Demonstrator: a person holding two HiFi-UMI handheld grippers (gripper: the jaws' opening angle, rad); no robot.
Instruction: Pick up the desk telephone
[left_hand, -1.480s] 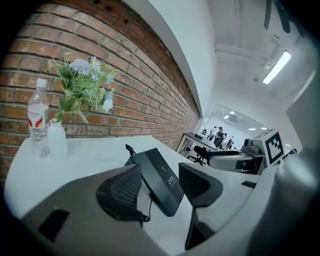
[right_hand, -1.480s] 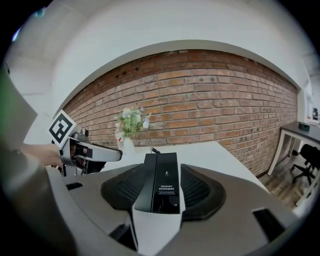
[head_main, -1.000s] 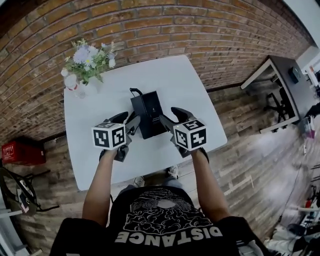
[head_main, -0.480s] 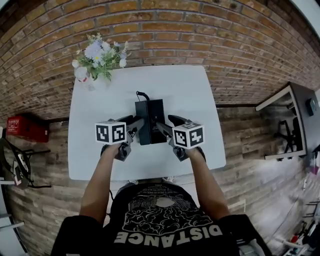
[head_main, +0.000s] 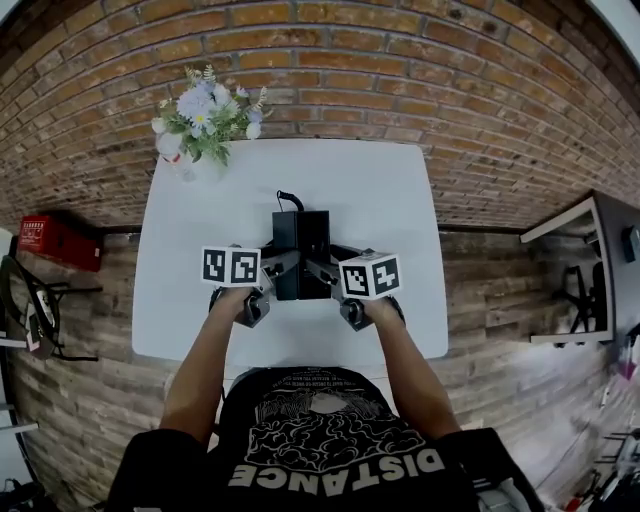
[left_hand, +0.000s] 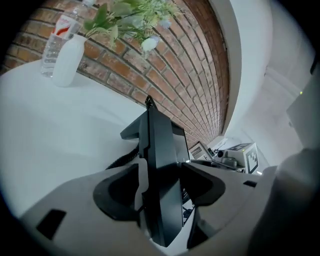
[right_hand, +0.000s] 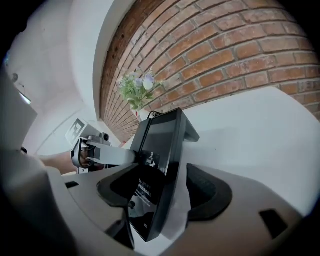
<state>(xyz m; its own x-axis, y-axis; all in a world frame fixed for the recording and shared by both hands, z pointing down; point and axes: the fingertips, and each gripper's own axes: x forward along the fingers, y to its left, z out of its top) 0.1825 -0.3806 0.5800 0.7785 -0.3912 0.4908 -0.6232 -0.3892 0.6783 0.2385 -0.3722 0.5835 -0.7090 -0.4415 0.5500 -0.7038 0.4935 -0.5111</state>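
Straddling the desk telephone (head_main: 301, 240), you had the left hand-held gripper (head_main: 280, 265) and right hand-held gripper (head_main: 318, 268) each with one phone edge between its jaws. Both sets of jaws were opening, pads not clamped. The phone stood mid-tabletop (head_main: 380, 200), well apart from the flowers (head_main: 205, 110). Looked like the pre-grasp step; the next move called for closing evenly on both edges, then a level lift.

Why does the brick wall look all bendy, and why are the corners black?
Head view: the wide lens bows the brick wall into a curve; soft, even light leaves hardly any shadow on the white table. Left gripper view: black corners ring a round picture, and the close desk telephone looks stretched. Right gripper view: same black ring, and the brick rows bend there too.
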